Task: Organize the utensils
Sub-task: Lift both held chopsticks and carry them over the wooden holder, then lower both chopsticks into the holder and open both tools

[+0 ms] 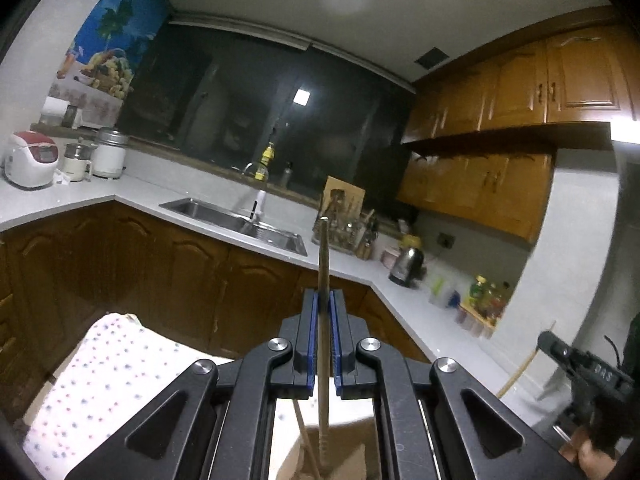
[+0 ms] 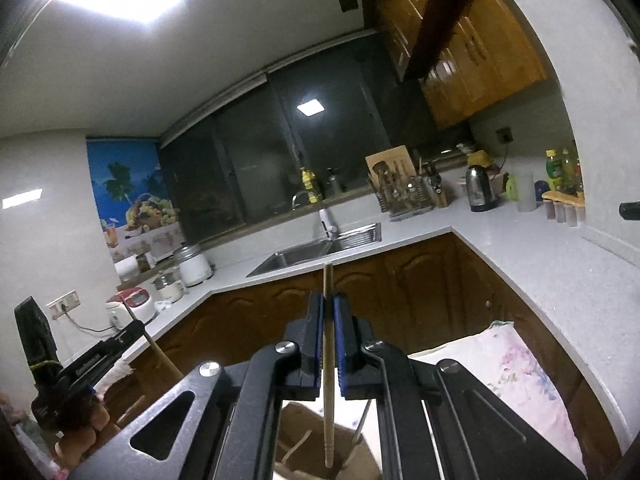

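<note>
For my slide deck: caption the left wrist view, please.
Left tool clamps a metal chopstick upright, kitchen sink beyond.

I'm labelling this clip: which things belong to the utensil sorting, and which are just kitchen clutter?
Job:
left gripper shut on metal chopstick
right gripper shut on wooden chopstick
cardboard box below

Clutter:
kettle
rice cooker
sink
oil bottle
floral cloth

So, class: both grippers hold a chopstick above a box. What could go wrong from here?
1. Each chopstick is pinched mid-length by narrow jaws; it may pivot or slip as it lowers.
2. The box opening looks small and already holds sticks, so a tip could catch on the rim or on those sticks.
3. Both grippers converge on one box and might collide.
</note>
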Demonstrator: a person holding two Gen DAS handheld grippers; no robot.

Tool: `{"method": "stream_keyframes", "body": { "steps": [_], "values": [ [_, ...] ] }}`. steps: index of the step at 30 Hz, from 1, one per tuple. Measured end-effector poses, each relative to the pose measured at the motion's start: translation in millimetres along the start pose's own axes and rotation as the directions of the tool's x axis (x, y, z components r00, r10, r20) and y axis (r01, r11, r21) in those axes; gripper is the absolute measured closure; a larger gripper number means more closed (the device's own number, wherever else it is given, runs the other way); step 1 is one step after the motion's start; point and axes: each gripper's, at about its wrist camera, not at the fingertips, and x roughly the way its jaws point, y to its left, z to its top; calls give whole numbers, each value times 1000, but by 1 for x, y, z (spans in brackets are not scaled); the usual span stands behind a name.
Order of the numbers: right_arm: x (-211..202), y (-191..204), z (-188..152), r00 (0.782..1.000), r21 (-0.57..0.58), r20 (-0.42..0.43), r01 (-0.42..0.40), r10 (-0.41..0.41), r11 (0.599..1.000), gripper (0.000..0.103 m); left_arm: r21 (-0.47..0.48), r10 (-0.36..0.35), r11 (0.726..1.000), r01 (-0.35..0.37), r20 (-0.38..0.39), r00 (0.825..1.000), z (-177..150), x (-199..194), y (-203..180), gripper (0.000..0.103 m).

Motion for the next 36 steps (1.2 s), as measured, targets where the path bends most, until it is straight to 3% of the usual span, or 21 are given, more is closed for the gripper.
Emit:
{"method": "stream_keyframes", "body": {
  "steps": [10,15,21,29,36],
  "values": [
    [38,-16,-60,996,31,-82,24,-22,999,98,0,31,1000,-31,-55,998,-84,43,-6,99],
    [48,-23,-84,990,48,-138,36,-29,998,97,6,38,999,-38,-117,992,-104,63,-9,99],
    [47,-26,-87,987,59,-156,44,-34,997,97,20,41,999,-38,-186,982,-96,75,-6,98],
    [49,-26,-85,983,62,-182,51,-38,997,97,23,40,999,-36,-204,978,-62,66,3,98],
    [50,-26,-84,981,70,-192,49,-34,996,92,18,29,1000,-25,-237,971,-61,62,9,98]
  ]
}}
